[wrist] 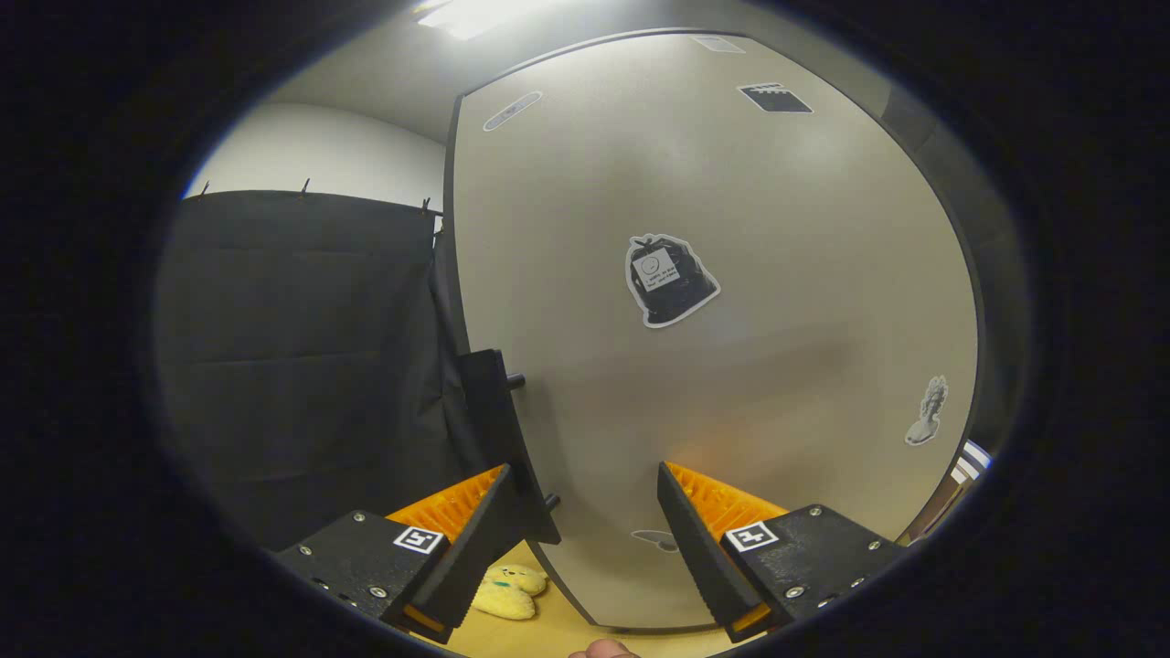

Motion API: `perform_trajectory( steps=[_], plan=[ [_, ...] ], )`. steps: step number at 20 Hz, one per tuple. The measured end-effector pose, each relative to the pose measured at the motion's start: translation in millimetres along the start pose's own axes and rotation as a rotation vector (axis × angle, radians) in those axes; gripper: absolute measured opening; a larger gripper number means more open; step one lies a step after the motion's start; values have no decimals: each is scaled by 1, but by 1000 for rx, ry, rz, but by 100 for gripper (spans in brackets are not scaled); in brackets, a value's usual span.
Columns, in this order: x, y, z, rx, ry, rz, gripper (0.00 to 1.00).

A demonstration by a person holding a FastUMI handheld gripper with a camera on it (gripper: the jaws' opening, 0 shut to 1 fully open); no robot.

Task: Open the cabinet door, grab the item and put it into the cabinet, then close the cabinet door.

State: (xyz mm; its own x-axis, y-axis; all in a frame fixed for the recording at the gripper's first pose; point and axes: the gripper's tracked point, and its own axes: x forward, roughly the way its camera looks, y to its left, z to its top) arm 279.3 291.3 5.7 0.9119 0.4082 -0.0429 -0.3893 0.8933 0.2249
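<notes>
A beige cabinet door with a few stickers on it stands close in front of me. Its dark bar handle runs down the door's left edge. My gripper is open, its fingers spread wide. The left finger sits at the lower end of the handle, and the right finger lies against the door's face. A yellow plush toy lies on the wooden tabletop below, just behind the left finger. Whether the door is fully closed I cannot tell.
The booth's black cloth wall hangs to the left of the door. A fingertip shows at the bottom, between the fingers. A white wall and a ceiling light are above.
</notes>
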Motion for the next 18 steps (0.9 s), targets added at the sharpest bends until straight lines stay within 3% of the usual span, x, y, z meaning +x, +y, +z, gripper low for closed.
perform_trajectory(
  steps=[5,9,12,18],
  plan=[
    [-5,-3,-5,11,22,-30,96],
    [-38,-40,-17,-16,45,-232,95],
    [-79,-59,-9,-184,-3,-343,94],
    [-149,-33,-5,-261,-46,-365,94]
  ],
)
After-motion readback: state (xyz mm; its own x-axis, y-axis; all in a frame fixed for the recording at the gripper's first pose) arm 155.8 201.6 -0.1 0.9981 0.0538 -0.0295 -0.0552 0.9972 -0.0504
